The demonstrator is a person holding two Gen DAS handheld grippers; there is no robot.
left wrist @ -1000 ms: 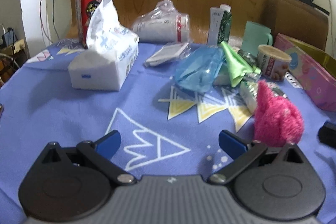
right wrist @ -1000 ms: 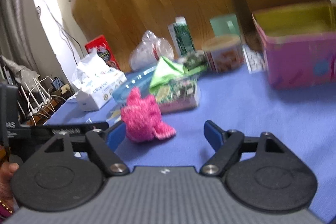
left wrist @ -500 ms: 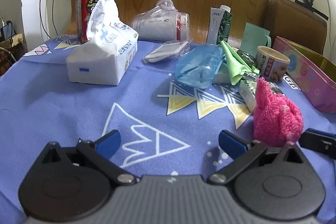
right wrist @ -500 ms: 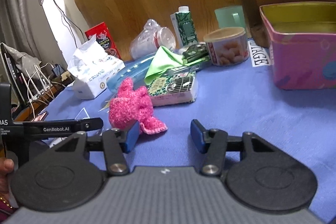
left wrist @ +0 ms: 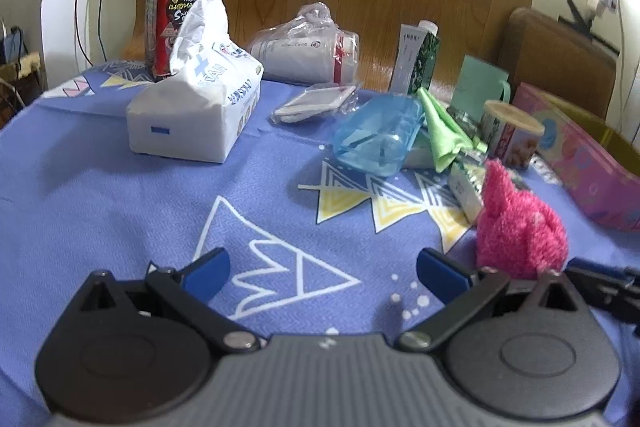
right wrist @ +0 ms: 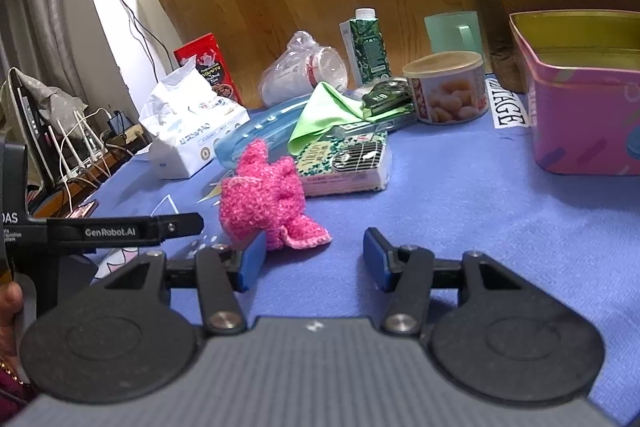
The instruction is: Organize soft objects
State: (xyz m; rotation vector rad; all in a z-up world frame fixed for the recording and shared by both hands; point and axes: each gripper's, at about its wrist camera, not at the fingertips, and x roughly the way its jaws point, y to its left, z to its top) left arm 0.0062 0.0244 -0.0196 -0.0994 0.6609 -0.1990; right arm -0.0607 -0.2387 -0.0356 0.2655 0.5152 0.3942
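Inside, the pink tin [right wrist: 576, 131] shows only its yellow lining.

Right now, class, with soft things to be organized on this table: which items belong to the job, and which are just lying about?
Belong to the job:
- pink knitted toy
- green cloth
- tissue pack
- pink box, probably the place to put them

Just lying about:
- green carton
- snack tin
- red box
- mint mug
- blue plastic bag

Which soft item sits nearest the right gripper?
The pink knitted toy, just ahead of the right gripper; green cloth and tissue pack lie farther back.
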